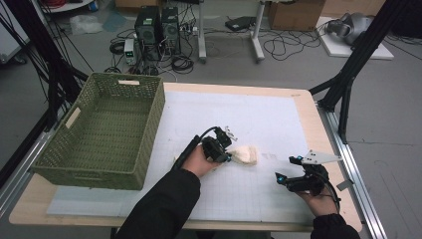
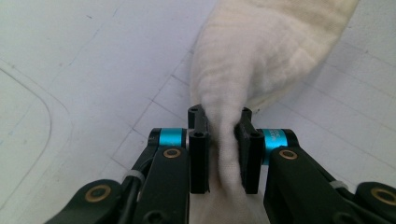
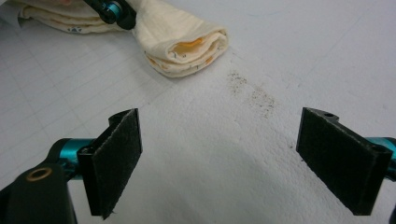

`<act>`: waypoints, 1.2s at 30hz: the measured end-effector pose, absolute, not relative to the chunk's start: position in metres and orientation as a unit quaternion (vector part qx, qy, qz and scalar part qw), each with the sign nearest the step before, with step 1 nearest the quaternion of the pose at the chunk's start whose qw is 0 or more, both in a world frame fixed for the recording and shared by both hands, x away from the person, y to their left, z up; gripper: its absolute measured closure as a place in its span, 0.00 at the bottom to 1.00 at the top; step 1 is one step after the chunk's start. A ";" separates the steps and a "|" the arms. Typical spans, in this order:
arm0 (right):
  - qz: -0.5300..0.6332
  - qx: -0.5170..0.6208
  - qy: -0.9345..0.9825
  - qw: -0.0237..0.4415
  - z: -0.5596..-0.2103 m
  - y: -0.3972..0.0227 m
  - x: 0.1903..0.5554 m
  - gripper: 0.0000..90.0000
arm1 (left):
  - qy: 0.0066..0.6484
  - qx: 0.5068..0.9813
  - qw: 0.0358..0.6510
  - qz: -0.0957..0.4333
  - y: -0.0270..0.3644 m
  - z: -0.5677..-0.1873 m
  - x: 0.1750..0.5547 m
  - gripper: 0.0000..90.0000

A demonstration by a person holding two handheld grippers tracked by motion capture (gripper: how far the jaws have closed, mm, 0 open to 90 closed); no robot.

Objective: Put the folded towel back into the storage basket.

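Left gripper [image 2: 223, 140] clamped on folded cloth [image 2: 261, 51]; right gripper [image 3: 219, 163] wide, empty, cloth ahead. Basket [image 1: 104, 129] left, unfilled; transfer pending.

We cannot see how far the cream cloth [image 2: 261, 51] runs: in the left gripper view its far end is cut by the top edge, and its near part drops behind the left gripper [image 2: 223, 140] and out at the bottom. In the right gripper view the cloth's left part is cut by the top left corner, and the small print on its folded edge is too small for us to read. In the high view, the left hand [image 1: 199, 160] covers the cloth's near left end. The right gripper [image 1: 288, 169] is small and dark there, its jaws hard to make out. The green basket [image 1: 149, 114] hides the table's far left corner.
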State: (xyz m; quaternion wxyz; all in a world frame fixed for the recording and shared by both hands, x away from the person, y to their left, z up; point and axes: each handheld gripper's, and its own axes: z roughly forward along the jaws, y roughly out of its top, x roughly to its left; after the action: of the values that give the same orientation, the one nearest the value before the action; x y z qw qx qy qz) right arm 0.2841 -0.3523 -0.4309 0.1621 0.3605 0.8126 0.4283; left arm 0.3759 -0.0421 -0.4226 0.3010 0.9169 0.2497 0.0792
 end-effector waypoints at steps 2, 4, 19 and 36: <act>0.428 0.361 0.812 0.163 -0.431 -0.352 0.284 0.15 | 0.250 0.917 0.301 0.077 -0.042 -0.422 0.376 0.87; 0.429 0.360 0.812 0.165 -0.431 -0.353 0.284 0.15 | 0.252 0.916 0.303 0.073 -0.041 -0.422 0.377 0.87; 0.436 0.355 0.810 0.165 -0.430 -0.352 0.285 0.15 | 0.284 0.899 0.331 0.044 -0.030 -0.414 0.382 0.87; 0.439 0.353 0.810 0.164 -0.430 -0.352 0.286 0.15 | 0.342 0.862 0.373 0.032 -0.009 -0.401 0.389 0.87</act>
State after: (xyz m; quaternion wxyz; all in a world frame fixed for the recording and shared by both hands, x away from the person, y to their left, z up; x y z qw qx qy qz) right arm 0.2863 -0.3517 -0.4300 0.1635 0.3529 0.8102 0.4386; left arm 0.3891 -0.0092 -0.4013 0.3734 0.8619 0.3415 0.0324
